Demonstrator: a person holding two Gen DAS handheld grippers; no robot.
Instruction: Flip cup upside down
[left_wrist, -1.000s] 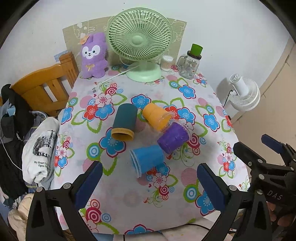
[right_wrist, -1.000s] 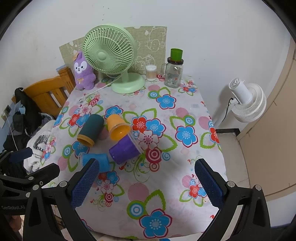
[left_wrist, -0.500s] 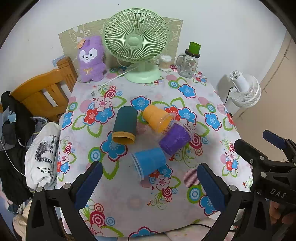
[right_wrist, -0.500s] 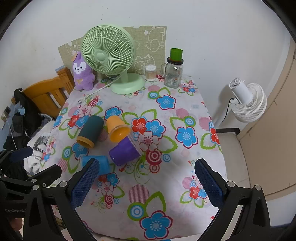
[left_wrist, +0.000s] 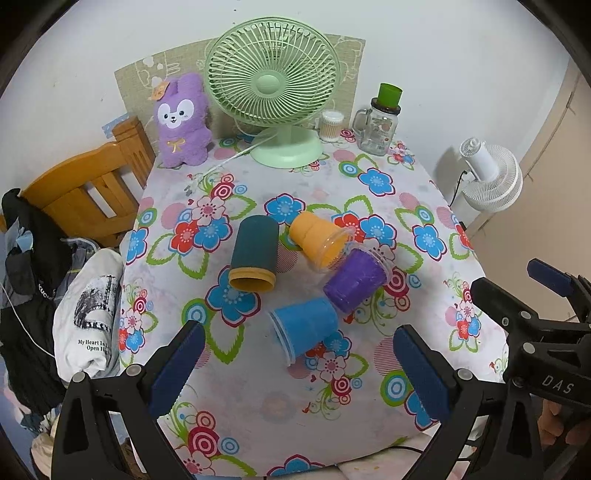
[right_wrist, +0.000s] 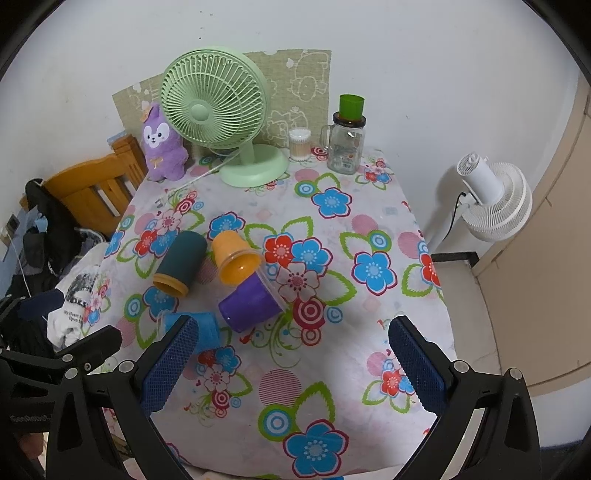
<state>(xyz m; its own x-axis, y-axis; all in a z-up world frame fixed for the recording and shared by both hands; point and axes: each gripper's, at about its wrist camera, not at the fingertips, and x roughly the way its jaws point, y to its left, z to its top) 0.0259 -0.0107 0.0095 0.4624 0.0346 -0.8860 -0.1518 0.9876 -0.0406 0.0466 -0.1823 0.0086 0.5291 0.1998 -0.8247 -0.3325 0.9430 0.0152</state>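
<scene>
Blue cup (left_wrist: 304, 328): lies on its side at lower centre of the left wrist view, mouth toward the lower left, touching the purple cup (left_wrist: 356, 282) at its upper right. Nearest cup to both tools.

Purple cup, orange cup (left_wrist: 317, 240), dark teal cup (left_wrist: 255, 254): all on their sides, clustered mid-frame; orange rim meets purple rim, teal lies just beside orange.

Left gripper (left_wrist: 295, 373): jaws spread wide, empty, hovering short of the blue cup.

Right gripper (right_wrist: 291, 369): jaws spread wide, empty, over the near part of the surface (right_wrist: 332, 369); its left pad hides part of the blue cup.

Step in hand, as judged: approach and grasp one cup. Advice: close across the blue cup's side wall, lift clear of the purple neighbour, then rotate mouth-down.

Room: open cloth lies near and right of the cluster. The surface edge is close below; green fan (left_wrist: 275, 92), plush (left_wrist: 183, 122) and jar (left_wrist: 376, 127) stand well apart at top.
</scene>
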